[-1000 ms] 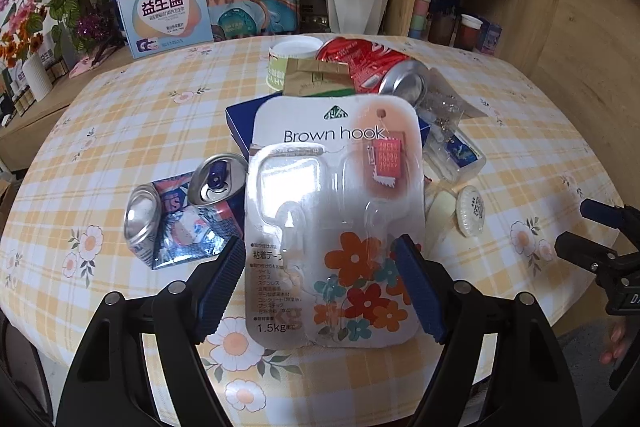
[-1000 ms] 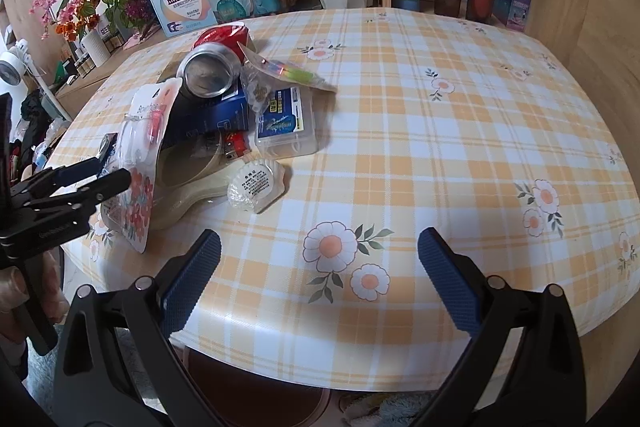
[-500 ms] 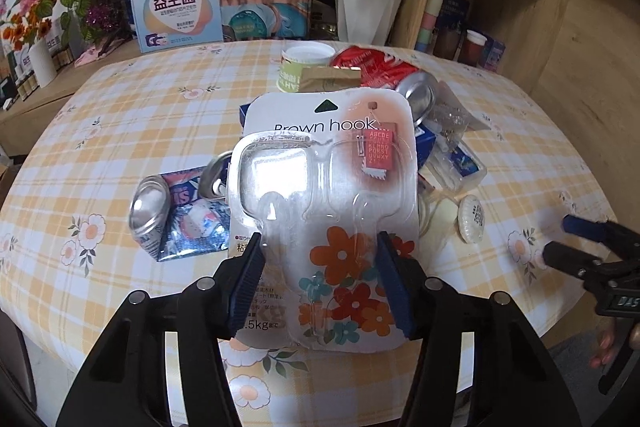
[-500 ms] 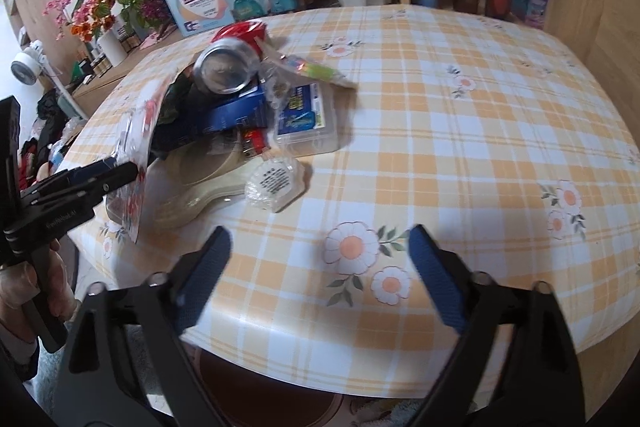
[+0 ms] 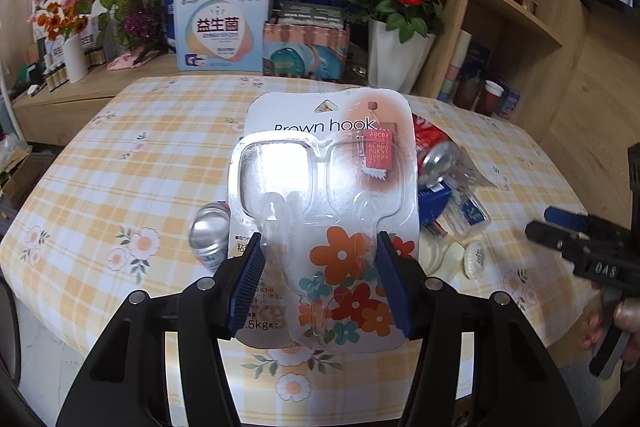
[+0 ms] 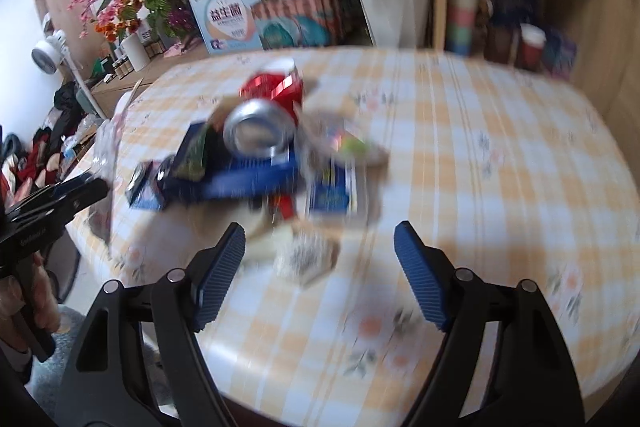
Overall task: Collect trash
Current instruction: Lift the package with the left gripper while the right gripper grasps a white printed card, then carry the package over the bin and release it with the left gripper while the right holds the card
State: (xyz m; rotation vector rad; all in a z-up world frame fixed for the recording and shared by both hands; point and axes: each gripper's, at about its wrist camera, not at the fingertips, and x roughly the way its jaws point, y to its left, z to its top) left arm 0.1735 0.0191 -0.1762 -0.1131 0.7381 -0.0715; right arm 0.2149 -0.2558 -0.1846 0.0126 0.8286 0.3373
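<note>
Gripping the hook package (image 5: 324, 195) by its lower edges, the left gripper (image 5: 320, 287) holds it upright above the checked table (image 5: 120, 155), hiding much of the trash pile behind. A crushed silver can (image 5: 208, 233) peeks out left. The right gripper (image 6: 320, 269) is closing with nothing between its jaws; below it lies what seems a small white wrapper (image 6: 306, 257), blurred, near the red can (image 6: 272, 111).

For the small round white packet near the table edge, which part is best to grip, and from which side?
Probably take the round white packet across its width from above: it lies flat and apart from the pile. The right gripper, its jaws closing with nothing between them, is nearest.
</note>
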